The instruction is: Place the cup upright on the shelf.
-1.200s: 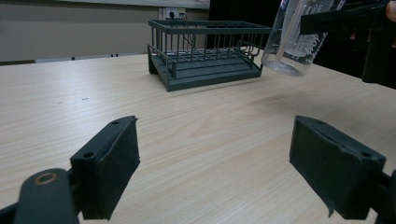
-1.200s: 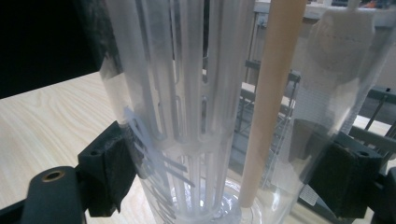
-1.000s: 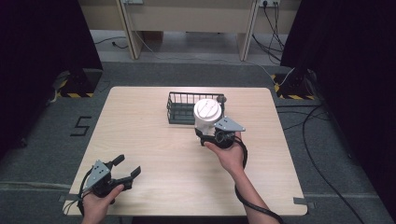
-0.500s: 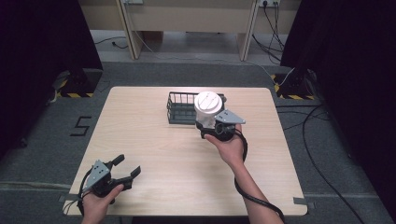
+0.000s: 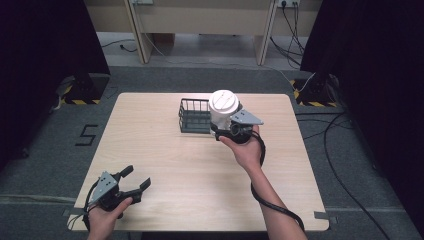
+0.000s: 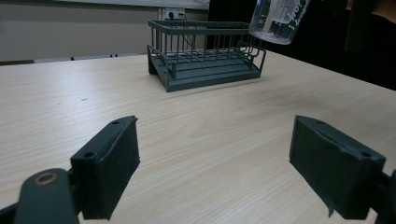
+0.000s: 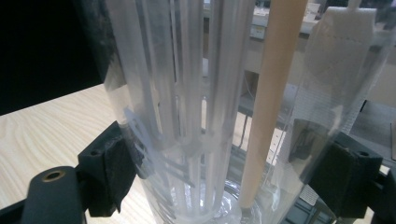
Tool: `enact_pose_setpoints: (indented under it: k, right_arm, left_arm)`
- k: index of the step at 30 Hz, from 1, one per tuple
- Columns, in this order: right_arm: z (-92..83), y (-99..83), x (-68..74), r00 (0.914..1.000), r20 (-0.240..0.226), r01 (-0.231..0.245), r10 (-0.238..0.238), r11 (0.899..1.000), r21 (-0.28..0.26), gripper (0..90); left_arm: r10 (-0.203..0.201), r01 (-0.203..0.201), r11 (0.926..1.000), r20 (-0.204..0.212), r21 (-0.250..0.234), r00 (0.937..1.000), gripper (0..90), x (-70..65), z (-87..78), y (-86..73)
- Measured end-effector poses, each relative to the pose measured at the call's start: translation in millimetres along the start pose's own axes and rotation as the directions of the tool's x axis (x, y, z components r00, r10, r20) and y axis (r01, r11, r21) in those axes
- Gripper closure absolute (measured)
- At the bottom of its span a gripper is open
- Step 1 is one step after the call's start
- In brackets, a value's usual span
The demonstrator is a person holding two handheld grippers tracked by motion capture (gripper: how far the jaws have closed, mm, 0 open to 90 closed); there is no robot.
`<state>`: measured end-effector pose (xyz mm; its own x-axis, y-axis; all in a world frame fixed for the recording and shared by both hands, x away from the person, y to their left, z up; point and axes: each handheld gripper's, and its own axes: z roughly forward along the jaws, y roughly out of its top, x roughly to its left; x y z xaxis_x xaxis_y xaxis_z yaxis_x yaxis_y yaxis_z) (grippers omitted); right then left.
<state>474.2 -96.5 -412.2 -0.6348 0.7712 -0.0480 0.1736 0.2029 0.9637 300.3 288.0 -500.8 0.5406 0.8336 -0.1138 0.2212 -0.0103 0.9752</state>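
As before gripped, cup (image 5: 223, 107) nearer basket (image 5: 194, 116).

Between my right tongs' (image 5: 225, 131) black pads sits a clear cup (image 7: 224, 116) with a white lid (image 5: 223, 101), white ribbing and a tan stick (image 7: 271, 98) inside. Beyond it, a dark grey wire basket (image 6: 205, 53). Under my black left tongs (image 5: 131, 186), pale wood-grain table (image 5: 200, 170).

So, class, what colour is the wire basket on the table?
Dark grey-green basket, clearest in the left gripper view.
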Motion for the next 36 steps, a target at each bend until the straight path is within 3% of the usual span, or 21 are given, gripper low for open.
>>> enact_pose_setpoints:
  k: [36]
  right_arm:
    - [21.3, 27.8, -16.7, 0.9995, 0.030, -0.007, 0.007, 1.000, 0.002, 18.6]
  left_arm:
    - [-0.003, 0.003, 1.0000, 0.004, -0.004, 1.0000, 15.3, 0.0, 0.0, 0.4]
